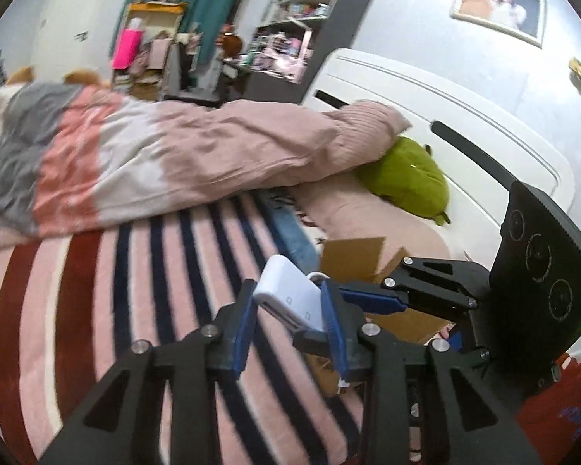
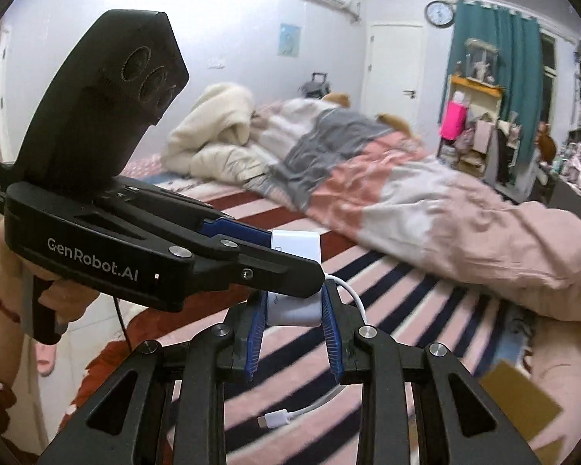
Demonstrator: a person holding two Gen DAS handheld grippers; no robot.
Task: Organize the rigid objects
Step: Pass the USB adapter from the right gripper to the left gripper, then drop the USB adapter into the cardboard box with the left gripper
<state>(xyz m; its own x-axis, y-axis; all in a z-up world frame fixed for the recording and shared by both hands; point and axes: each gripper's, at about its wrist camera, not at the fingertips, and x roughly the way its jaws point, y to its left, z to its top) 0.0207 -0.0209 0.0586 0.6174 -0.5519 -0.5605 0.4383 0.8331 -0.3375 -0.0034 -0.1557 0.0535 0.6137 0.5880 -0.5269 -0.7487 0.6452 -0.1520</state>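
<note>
A white adapter with a short white cable is held above the striped blanket by both grippers at once. My left gripper is shut on its body. In the right wrist view the adapter sits between my right gripper's blue pads, which press its two sides. The left gripper comes in from the left and clamps the adapter's far end. The cable's plug hangs down below. In the left wrist view the right gripper reaches in from the right.
A red, pink and navy striped blanket covers the bed. A pink and grey duvet lies bunched behind. A green plush lies by the white headboard. An open cardboard box sits at the right, also in the right wrist view.
</note>
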